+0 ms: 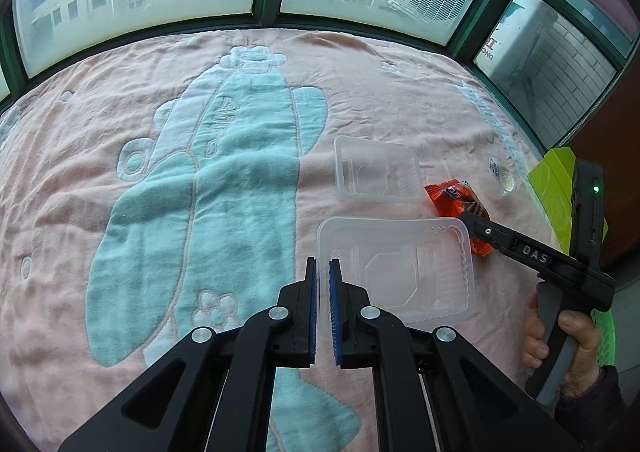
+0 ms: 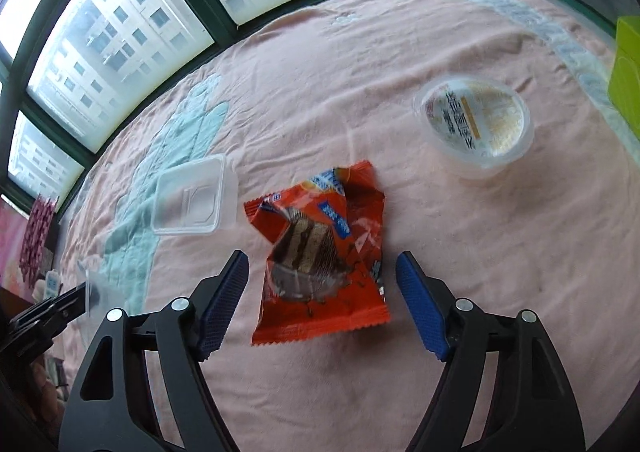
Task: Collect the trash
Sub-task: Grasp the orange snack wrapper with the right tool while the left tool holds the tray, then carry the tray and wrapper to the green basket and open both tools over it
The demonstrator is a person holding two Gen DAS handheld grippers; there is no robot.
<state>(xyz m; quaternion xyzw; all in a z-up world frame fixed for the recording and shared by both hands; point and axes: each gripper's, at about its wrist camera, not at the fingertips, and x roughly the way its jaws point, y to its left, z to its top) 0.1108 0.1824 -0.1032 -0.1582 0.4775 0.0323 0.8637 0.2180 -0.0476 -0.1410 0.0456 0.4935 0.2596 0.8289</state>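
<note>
Item: trash collection on a pink-and-teal blanket [image 1: 160, 179], step in hand judged to be the pick-up of the second piece while the first was carried. The left gripper [image 1: 323, 280] stood almost fully closed, its blue pads pinching the near rim of a clear plastic tray [image 1: 400, 276]; the tray reached forward and rightward from the fingertips and appeared lifted clear of the blanket, though contact underneath could not be confirmed. A second clear tray [image 1: 376, 169] lay beyond the held one, apart from it, further out from the left fingertips. The right gripper [image 2: 322, 272] stood roughly half to two-thirds open and held nothing; its blue pads [image 2: 224, 292] flanked an orange snack wrapper [image 2: 320, 252], crumpled and lying flat, whose lower half sat between the two fingers with a gap on either side and whose upper half extended past the fingertips. A round lidded plastic cup [image 2: 476, 123] stood well beyond the right finger, up and to the right. A green box [image 2: 628, 67] stood at the far right edge, beyond the cup. A hand [image 1: 560, 336] gripped the right tool's handle. Judgement: the next move called for the right fingers to settle the last bit onto the blanket and close across the wrapper's middle, squarely enough that the slippery film bunched between the pads rather than sliding out; the left grip needed only to be kept firm on the thin rim. The other tray and the cup remained to be gathered.
</note>
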